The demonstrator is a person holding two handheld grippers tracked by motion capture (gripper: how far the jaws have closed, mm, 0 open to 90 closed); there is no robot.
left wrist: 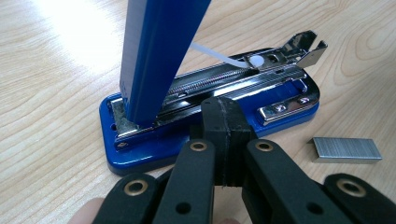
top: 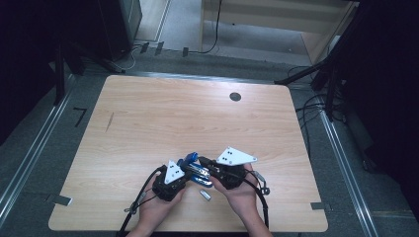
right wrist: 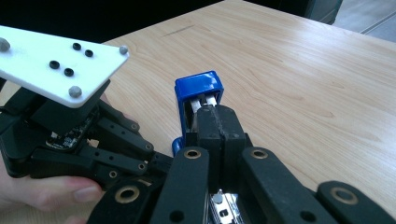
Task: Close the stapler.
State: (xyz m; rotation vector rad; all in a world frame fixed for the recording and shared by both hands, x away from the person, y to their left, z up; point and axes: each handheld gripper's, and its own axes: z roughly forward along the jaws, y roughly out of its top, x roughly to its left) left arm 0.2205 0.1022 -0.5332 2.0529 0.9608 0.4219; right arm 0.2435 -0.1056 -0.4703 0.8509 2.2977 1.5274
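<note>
A blue stapler (top: 195, 168) lies open on the table near the front edge. Its blue lid (left wrist: 154, 56) stands almost upright, and the chrome magazine (left wrist: 233, 77) lies bare over the blue base (left wrist: 140, 154). In the left gripper view, my left gripper (left wrist: 223, 133) is shut, with its tips against the near side of the base and magazine. My right gripper (right wrist: 217, 123) is also shut, its tips pressed against the inner face of the raised lid (right wrist: 198, 86). From above, the left gripper (top: 189, 173) and right gripper (top: 203, 163) meet over the stapler.
A loose strip of staples (left wrist: 345, 150) lies on the wood just right of the stapler, and the high view shows the strip of staples (top: 205, 194) between the two hands. The wooden table (top: 197, 113) has a dark round grommet (top: 235, 97) at the far side.
</note>
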